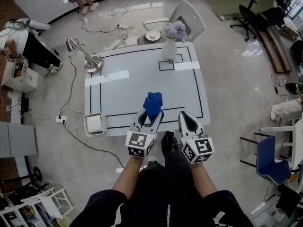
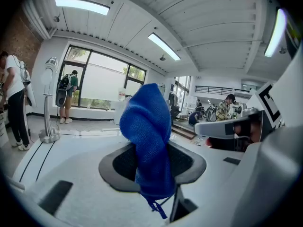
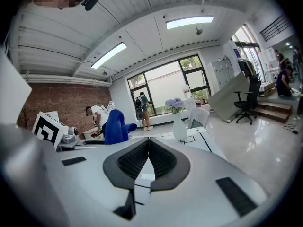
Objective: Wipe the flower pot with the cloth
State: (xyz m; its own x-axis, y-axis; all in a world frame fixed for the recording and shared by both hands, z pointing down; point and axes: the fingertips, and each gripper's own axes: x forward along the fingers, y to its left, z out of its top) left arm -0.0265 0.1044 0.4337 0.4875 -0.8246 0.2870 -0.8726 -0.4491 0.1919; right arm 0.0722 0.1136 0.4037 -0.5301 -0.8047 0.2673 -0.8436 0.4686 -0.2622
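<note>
A blue cloth (image 1: 153, 103) (image 2: 147, 136) stands bunched up between the jaws of my left gripper (image 1: 151, 115) (image 2: 152, 167), which is shut on it above the near edge of the white table (image 1: 142, 79). My right gripper (image 1: 187, 118) (image 3: 147, 159) is beside it, shut and holding nothing. The white flower pot (image 1: 169, 49) (image 3: 179, 128) with pale purple flowers (image 1: 175, 30) stands at the far edge of the table, well away from both grippers. In the right gripper view the blue cloth (image 3: 113, 126) shows to the left.
A silver desk lamp (image 1: 85, 55) stands at the table's far left corner. A small white tray (image 1: 95, 124) hangs at the near left corner. A white chair (image 1: 189, 20) and a small round table with a bowl (image 1: 152, 35) are behind the table. Cables run across the floor at left.
</note>
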